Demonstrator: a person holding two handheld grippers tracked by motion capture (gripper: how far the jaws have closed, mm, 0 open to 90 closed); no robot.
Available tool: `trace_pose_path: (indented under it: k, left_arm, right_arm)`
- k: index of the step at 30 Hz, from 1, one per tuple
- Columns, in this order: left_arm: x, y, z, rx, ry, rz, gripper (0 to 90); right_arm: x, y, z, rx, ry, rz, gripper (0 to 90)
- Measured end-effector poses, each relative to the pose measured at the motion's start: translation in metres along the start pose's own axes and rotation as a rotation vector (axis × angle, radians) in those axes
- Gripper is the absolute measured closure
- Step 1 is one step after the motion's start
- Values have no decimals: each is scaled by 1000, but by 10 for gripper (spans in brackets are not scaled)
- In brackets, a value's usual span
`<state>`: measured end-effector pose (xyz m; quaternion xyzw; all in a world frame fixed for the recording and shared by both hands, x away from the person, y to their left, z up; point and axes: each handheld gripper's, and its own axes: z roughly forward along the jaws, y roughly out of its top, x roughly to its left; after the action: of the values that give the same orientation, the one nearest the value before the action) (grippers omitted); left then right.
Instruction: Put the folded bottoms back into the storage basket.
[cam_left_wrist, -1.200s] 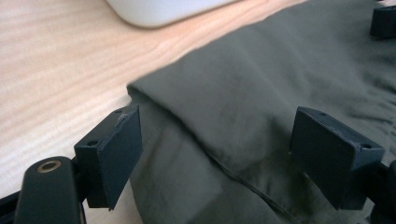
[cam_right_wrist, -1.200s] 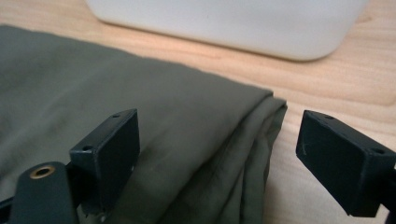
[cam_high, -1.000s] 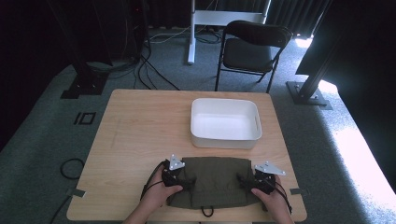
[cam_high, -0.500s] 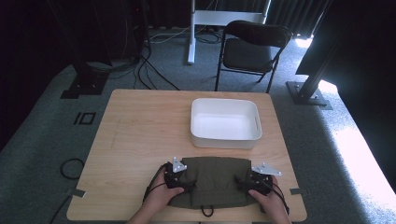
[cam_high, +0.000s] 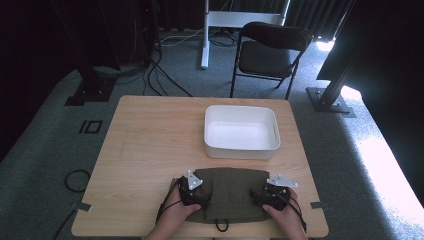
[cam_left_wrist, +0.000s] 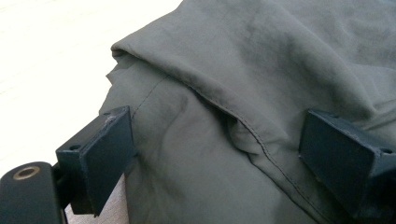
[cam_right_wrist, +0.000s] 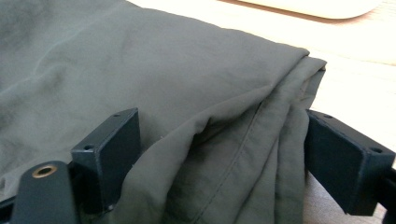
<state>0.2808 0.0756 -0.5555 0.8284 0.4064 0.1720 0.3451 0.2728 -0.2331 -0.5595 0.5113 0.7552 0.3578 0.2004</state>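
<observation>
Now we have the folded olive cloth (cam_high: 227, 194) lying flat at the near edge of the desk (cam_high: 150, 145), just before the white tub (cam_high: 241, 131). Our left tongs (cam_left_wrist: 215, 154) have just been opening and stand spread over its left end; our right tongs (cam_right_wrist: 219, 158) stand spread around its right end, gripping nothing.

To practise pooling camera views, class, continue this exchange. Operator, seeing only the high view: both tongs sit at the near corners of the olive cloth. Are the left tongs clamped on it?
Observer: No. The left tongs have just been opening. Their jaws stand wide, with a stitched fold of the olive cloth between them.
Operator: And the right tongs?
Observer: The right tongs stand wide too, astride the cloth's side edge.
Operator: Is that edge a single layer?
Observer: No. Several folds are stacked there, with a stitched seam along one.
</observation>
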Motion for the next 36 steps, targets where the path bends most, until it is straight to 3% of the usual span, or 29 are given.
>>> trace_pose_path:
  k: [6,10,13,15,18,22,26,29,36]
  left_arm:
    - [1,1,1,-12,-17,15,149]
    - [-1,3,2,-47,-66,41,415]
    - [-2,6,4,-55,-85,31,573]
    - [-3,7,5,-60,-101,21,678]
    - [-5,7,5,-66,-96,27,792]
    - [-3,8,3,-74,-100,22,830]
    - [-1,12,-4,-97,-132,1,837]
    - [-2,19,-13,-124,-151,0,838]
    - [0,27,-23,-128,-170,9,838]
  right_arm:
    - [2,0,-1,-9,14,-32,254]
    - [5,1,-1,-21,41,-47,448]
    - [10,4,-2,-7,73,-85,637]
    - [16,6,-3,12,63,-127,717]
    - [21,10,-3,34,49,-166,767]
    - [21,11,-4,46,51,-143,783]
    - [20,14,-10,58,64,-132,792]
    - [18,19,-18,41,81,-107,795]
    - [19,29,-31,8,104,-105,796]
